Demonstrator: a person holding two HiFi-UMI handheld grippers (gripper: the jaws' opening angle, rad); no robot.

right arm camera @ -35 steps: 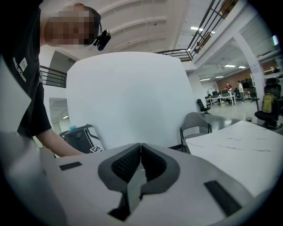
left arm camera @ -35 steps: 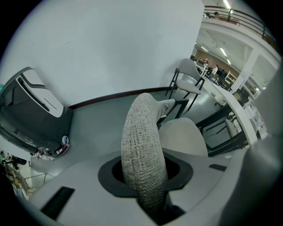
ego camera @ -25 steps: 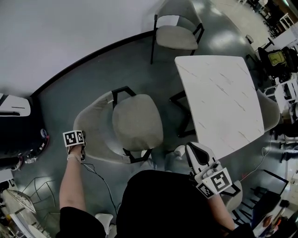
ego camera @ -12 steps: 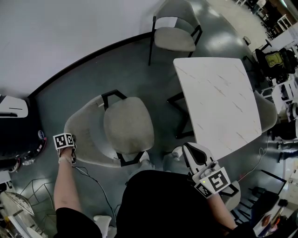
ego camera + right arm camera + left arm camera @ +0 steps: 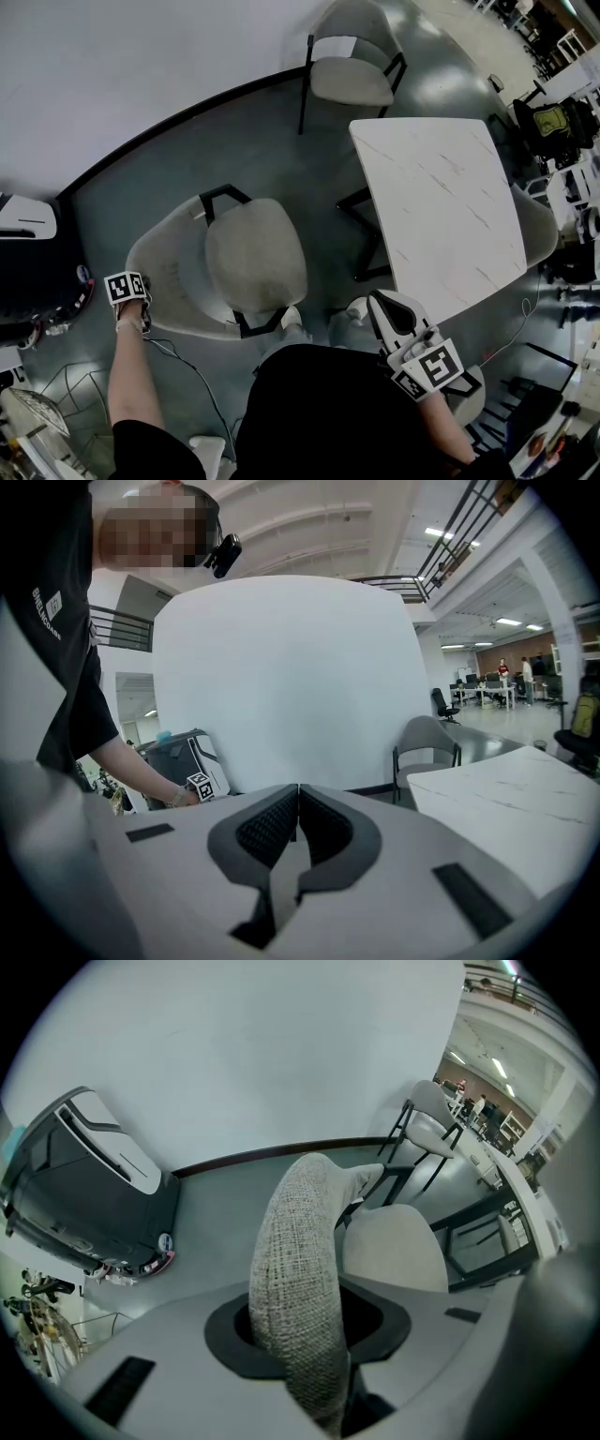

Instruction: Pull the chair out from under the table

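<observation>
Upholstered chair [image 5: 253,258] stands clear of the marble-look table [image 5: 441,206] edge, open smooth floor [image 5: 234,141] around. L gripper [image 5: 131,298] clamps its curved woven backrest rim, jaws just eased wider. R gripper [image 5: 298,832] closed tight, empty.

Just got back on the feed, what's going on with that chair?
The person's left tool is clamped on the grey chair's backrest, its jaws having just eased slightly wider. The chair stands clear of the white table, seat fully out from under it. The right tool is shut and empty, held near the table's corner.
</observation>
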